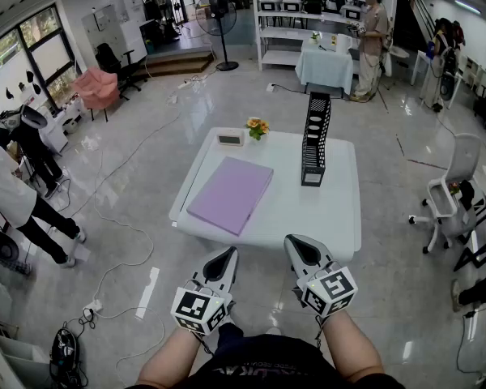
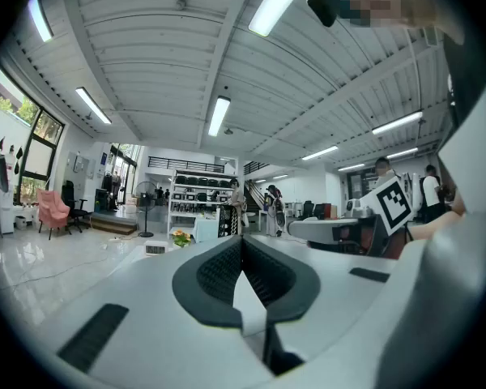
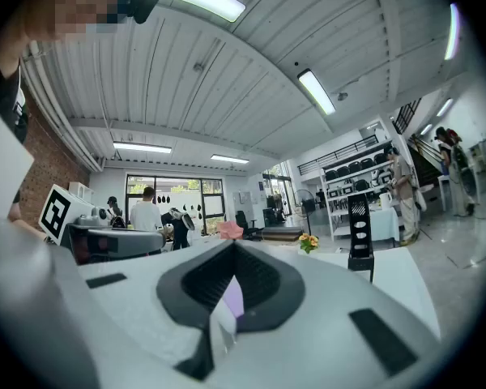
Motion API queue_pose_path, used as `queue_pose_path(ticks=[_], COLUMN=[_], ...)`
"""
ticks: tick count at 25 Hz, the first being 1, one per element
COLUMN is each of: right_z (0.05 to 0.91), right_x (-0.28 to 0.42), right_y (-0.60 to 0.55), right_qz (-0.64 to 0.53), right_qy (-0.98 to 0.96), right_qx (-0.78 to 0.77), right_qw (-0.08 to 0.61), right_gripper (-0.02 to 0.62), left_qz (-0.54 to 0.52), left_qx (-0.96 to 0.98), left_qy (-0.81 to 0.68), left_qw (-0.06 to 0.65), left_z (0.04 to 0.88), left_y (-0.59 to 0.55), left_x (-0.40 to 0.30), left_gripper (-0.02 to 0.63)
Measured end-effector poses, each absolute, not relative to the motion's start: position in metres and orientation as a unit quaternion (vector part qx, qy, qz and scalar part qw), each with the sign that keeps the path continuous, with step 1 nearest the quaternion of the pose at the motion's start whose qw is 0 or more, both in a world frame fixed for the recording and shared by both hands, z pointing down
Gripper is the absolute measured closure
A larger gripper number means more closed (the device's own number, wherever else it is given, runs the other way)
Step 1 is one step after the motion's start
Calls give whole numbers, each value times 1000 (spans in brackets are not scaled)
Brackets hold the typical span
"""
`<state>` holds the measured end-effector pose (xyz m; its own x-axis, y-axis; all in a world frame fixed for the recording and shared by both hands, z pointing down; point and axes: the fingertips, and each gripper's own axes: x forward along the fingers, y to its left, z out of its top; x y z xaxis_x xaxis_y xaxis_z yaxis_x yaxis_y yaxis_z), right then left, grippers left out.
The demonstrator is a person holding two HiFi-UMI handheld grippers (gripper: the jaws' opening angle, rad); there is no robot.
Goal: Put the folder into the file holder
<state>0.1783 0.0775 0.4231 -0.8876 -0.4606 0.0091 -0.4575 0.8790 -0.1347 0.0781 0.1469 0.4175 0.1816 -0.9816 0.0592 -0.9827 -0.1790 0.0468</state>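
Your left gripper (image 1: 226,258) and right gripper (image 1: 296,245) hover at the near edge of the white table (image 1: 340,217). On it the purple folder (image 1: 231,193) lies flat, well apart from the upright black file holder (image 1: 314,140). In the left gripper view, your jaws are pressed together with nothing between them. In the right gripper view, the jaws are likewise closed and empty.

I see a white table (image 1: 340,217) with a small pot of orange flowers (image 1: 257,127) just beside a little white display box (image 1: 230,139) at its far edge. Beyond stand a floor fan (image 1: 220,10), a pink armchair (image 1: 97,87) and white shelving (image 1: 285,23).
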Motion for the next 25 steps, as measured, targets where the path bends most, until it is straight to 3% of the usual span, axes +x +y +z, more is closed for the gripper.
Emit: queue_pose_path(ticks=[13,15,16,19,20,25], right_z=[421,422,422,423,423,423], right_x=[174,173,173,173,174,179], right_y=[85,84,84,76,74,67], right_qz=[-50,-49,-51,-63,-65,-81], right_qy=[975,976,976,974,972,969], right_qx=[-215,-210,-209,-217,-221,-229], right_qw=[26,28,30,35,36,41], right_gripper=[594,579,541,338,321,318], left_qz=[0,-3,-4,3,9,17], left_qx=[758,760,762,766,767,773], left_qy=[-651,-649,-647,-641,-640,-633], left_qw=[31,35,36,36,35,36], left_z=[419,421,422,423,424,425], left_y=[145,143,142,137,136,132], left_x=[72,72,73,76,77,82], left_gripper=[588,498,461,306,253,232])
